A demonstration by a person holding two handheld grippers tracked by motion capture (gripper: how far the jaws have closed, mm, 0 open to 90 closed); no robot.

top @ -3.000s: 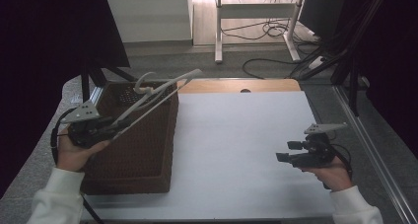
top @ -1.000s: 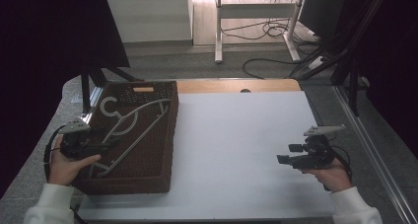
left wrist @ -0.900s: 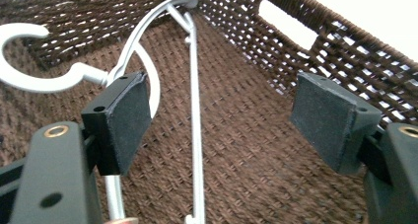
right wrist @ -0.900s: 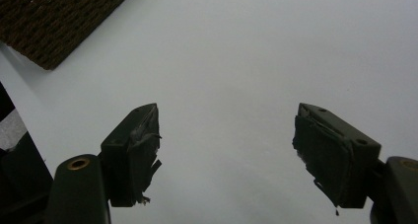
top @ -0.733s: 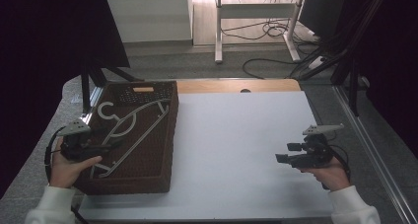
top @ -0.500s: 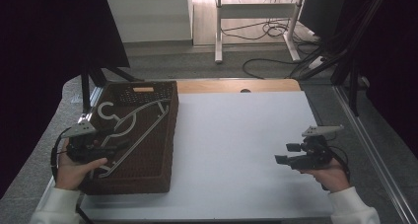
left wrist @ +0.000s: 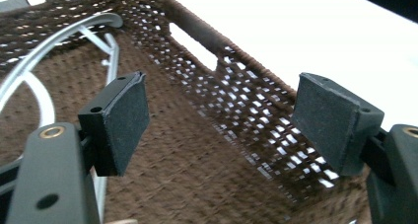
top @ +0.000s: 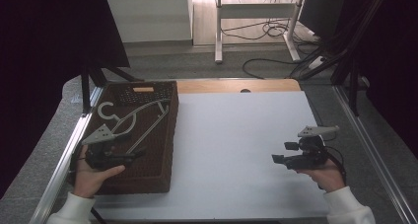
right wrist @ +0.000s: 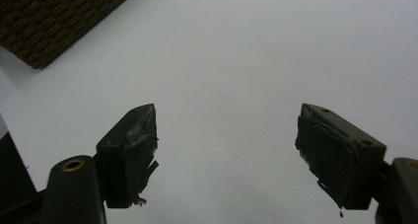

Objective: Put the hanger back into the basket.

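One hanger in one basket

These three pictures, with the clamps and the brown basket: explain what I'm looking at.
A person sits at a white table holding a hand-held clamp tool in each hand: the left gripper and the right gripper. The high view looks down from above. The other two pictures come from small cameras riding on each tool, looking along its black jaws. A brown woven basket sits at the left, with a grey clothes hanger lying in it. Both tools' jaws stand open with nothing held.
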